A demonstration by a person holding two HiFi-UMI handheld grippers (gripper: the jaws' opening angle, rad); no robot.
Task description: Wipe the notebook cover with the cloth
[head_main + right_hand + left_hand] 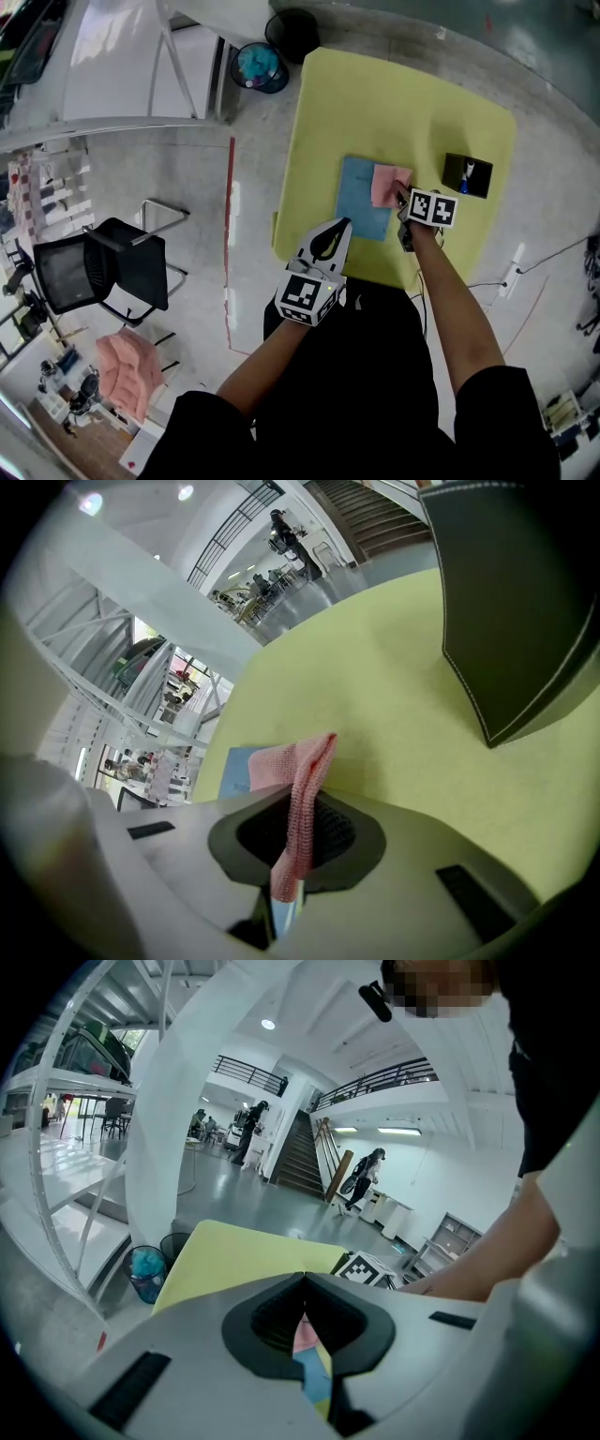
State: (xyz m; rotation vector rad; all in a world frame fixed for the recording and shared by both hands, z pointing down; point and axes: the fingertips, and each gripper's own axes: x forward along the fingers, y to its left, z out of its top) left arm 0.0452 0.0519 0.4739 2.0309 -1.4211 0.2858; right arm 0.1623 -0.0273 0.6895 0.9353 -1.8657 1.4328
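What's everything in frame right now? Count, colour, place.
table: 1, yellow, centre of head view
notebook: 1, blue, flat on the table's near side
cloth: 1, pink, on the notebook's right part
holder: 1, black, on the table right of the notebook
bins: 2, dark, floor beyond the table's far left corner
chair: 1, black, floor at left
left gripper: 1, white, shut, empty, near the notebook's near left corner
right gripper: 1, white, shut on the cloth
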